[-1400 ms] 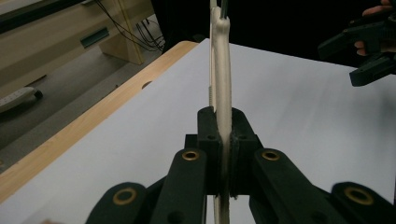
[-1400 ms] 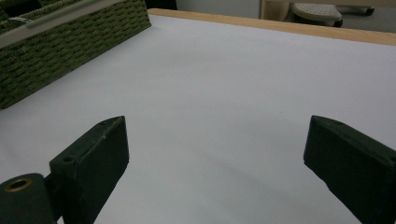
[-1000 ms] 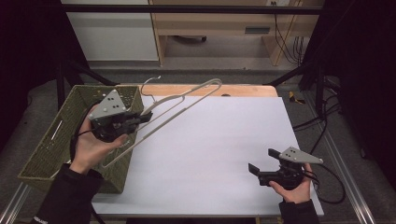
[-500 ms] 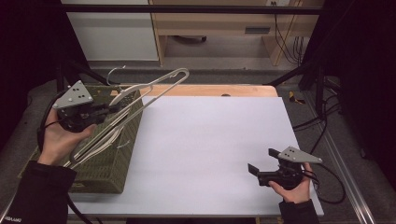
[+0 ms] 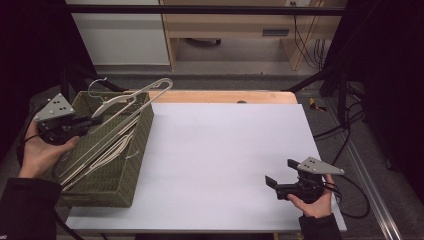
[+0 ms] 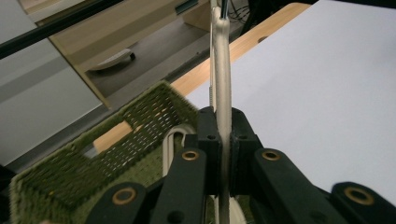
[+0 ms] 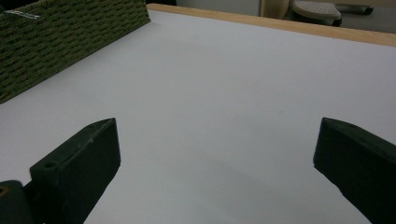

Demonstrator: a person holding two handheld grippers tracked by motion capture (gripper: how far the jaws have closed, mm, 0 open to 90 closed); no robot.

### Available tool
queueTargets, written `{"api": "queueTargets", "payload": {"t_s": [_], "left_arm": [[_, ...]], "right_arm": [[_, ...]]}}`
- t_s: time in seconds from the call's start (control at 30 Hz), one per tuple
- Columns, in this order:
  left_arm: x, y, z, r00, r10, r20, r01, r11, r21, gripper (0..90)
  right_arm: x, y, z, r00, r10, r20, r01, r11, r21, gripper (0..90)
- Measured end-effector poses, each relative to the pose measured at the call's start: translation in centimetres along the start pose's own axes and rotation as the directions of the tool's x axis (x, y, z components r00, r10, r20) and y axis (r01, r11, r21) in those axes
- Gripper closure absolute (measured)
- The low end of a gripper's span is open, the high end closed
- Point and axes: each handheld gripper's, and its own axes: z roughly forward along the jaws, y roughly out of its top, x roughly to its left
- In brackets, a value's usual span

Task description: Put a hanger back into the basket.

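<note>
A pale beige clothes hanger (image 5: 131, 106) slants over the green woven basket (image 5: 138, 150) at the table's left, its metal hook toward the back. My left gripper (image 5: 91, 121) is shut on the hanger's bar; in the left gripper view the bar (image 6: 219, 60) runs up between the closed jaws of that gripper (image 6: 222, 140). More pale hangers (image 5: 107, 157) lie inside the basket. My right gripper (image 5: 280, 184) rests near the front right of the white table (image 5: 225, 150), open, nothing between its jaws (image 7: 217, 154).
The basket's wall (image 7: 56, 42) shows at the far left in the right gripper view. A wooden strip (image 5: 225, 96) edges the table's back. Cables trail off the right side by a metal frame (image 5: 370, 165). A wooden cabinet (image 5: 225, 25) stands behind.
My left hand carried the hanger leftward and a little lower, from over the table's edge to above the basket. The right gripper stayed put.
</note>
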Motion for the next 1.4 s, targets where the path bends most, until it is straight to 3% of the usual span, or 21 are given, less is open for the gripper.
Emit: {"api": "queueTargets", "payload": {"t_s": [0.23, 0.57, 0.77, 0.93, 0.97, 1.1, 1.3, 1.4], "left_arm": [[1.6, -2.0, -0.8, 0.9997, -0.014, -0.018, 0.014, 0.9999, -0.002, 85.9], [3.0, -4.4, -1.1, 0.9974, -0.030, -0.066, 0.034, 0.9982, 0.049, 85.9], [3.6, -5.6, -0.6, 0.9955, -0.017, -0.093, 0.025, 0.9961, 0.085, 85.9], [3.6, -7.1, 0.3, 0.9939, -0.001, -0.110, 0.016, 0.9906, 0.136, 85.9], [3.4, -7.5, 0.5, 0.9935, -0.013, -0.113, 0.030, 0.9884, 0.149, 85.9], [3.1, -8.8, 1.4, 0.9938, -0.022, -0.109, 0.039, 0.9857, 0.164, 85.9], [2.4, -10.4, 2.8, 0.9956, 0.001, -0.094, 0.019, 0.9789, 0.204, 85.9], [2.0, -11.3, 3.4, 0.9954, -0.014, -0.095, 0.033, 0.9800, 0.196, 85.4]], "right_arm": [[-0.1, 0.0, -0.1, 1.0000, -0.005, 0.001, 0.005, 1.000, 0.003, 1.2], [0.0, 0.0, 0.1, 1.0000, -0.003, -0.003, 0.003, 1.000, 0.007, 1.3], [0.1, 0.0, 0.1, 1.0000, -0.002, -0.001, 0.002, 1.000, 0.007, 1.5], [0.0, -0.1, 0.1, 1.0000, -0.007, 0.000, 0.007, 1.000, 0.010, 1.5], [0.1, -0.1, 0.1, 1.0000, -0.007, -0.002, 0.007, 1.000, 0.013, 1.6], [0.1, -0.1, 0.3, 1.0000, -0.001, -0.001, 0.001, 1.000, 0.012, 1.7], [0.2, -0.1, 0.3, 1.0000, -0.001, 0.000, 0.001, 1.000, 0.013, 1.8], [0.1, -0.1, 0.2, 1.0000, -0.003, 0.001, 0.003, 1.000, 0.012, 1.8]]}}
